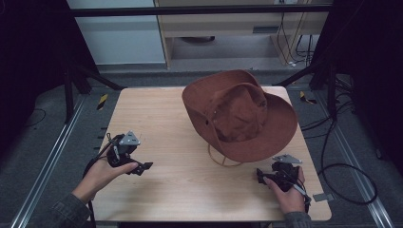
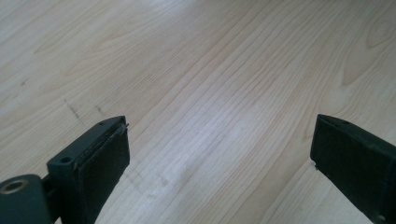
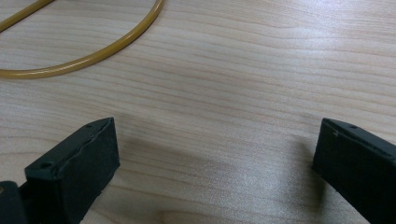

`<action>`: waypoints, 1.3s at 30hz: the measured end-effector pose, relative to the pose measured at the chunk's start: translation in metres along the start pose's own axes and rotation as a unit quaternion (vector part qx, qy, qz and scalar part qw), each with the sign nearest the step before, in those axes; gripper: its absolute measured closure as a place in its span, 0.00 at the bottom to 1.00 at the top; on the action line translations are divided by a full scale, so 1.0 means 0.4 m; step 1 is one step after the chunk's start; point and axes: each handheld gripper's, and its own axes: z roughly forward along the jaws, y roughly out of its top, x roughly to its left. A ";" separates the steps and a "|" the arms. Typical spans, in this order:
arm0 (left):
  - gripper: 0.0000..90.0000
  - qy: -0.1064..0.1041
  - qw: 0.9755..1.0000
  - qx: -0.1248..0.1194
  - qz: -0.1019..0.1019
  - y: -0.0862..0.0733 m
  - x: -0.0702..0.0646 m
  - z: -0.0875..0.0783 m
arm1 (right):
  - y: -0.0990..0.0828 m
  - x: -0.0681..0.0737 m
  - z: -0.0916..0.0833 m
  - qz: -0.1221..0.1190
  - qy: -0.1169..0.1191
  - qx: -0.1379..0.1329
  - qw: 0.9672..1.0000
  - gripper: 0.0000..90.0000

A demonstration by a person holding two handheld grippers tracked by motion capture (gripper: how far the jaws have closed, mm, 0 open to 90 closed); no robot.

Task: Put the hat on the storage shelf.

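Observation:
A brown wide-brimmed hat [image 1: 240, 114] lies tilted on the right half of the wooden table [image 1: 161, 118], its tan chin cord [image 1: 221, 161] looping out under the front brim. The same cord [image 3: 93, 53] curves across the top left of the right gripper view. My left gripper [image 1: 145, 166] is held low over the table's left front, well away from the hat, jaws wide apart with only bare wood between them. My right gripper [image 1: 259, 176] hovers at the right front, just in front of the hat's brim, open as well and holding nothing.
The table's front edge runs close behind both hands. A small grey tag [image 1: 323, 196] lies at the front right corner. Metal rails [image 1: 52, 152] and black cables [image 1: 342, 166] flank the table on the floor. A cabinet [image 1: 228, 28] stands beyond the far edge.

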 end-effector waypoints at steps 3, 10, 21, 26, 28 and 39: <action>0.05 0.003 1.000 0.002 -0.008 -0.013 0.012 0.004 | 0.000 0.000 0.000 0.000 0.000 0.000 1.000 0.01; 0.05 0.009 1.000 0.007 -0.026 -0.066 0.047 0.019 | 0.000 0.000 0.000 0.000 -0.001 0.000 1.000 0.01; 0.05 0.018 0.998 -0.003 -0.056 -0.121 0.080 0.049 | 0.000 0.000 -0.001 -0.001 -0.001 0.001 1.000 0.01; 0.04 0.020 0.998 -0.006 -0.058 -0.126 0.081 0.070 | -0.001 0.004 0.000 0.006 0.000 0.001 1.000 0.01; 0.04 0.020 0.998 -0.010 -0.061 -0.127 0.083 0.075 | -0.001 0.006 -0.001 0.010 0.004 0.001 1.000 0.01; 0.04 0.015 0.997 -0.018 -0.072 -0.127 0.081 0.118 | 0.000 0.000 -0.001 0.000 -0.001 0.002 1.000 0.01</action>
